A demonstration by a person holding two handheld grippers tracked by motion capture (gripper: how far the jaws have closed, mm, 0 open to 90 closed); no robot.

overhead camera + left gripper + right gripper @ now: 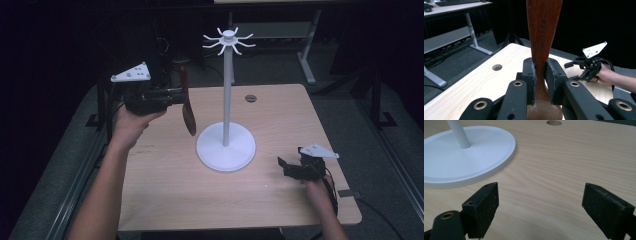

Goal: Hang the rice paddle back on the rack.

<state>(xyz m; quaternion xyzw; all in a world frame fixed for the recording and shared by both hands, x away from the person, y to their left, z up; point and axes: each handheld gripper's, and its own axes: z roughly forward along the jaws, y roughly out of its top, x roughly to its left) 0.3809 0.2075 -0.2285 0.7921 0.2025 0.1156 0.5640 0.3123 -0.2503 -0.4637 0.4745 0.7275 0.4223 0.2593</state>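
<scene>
High view: left gripper [175, 95] clamps a brown wooden utensil [188, 112] by its handle, holding it upright in the air left of the white hook stand [226, 145]. Right gripper [290, 167] rests on the wooden table [280, 120] with jaws spread wide, nothing between them.

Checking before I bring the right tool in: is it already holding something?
No, the right tool stands wide open over bare table, with nothing between its pads.

One dark brown wooden spoon [543, 37]; one white metal stand with hooked top [226, 95]; one light wooden table [280, 120]; two black two-jaw grippers [177, 95] [283, 164].
</scene>
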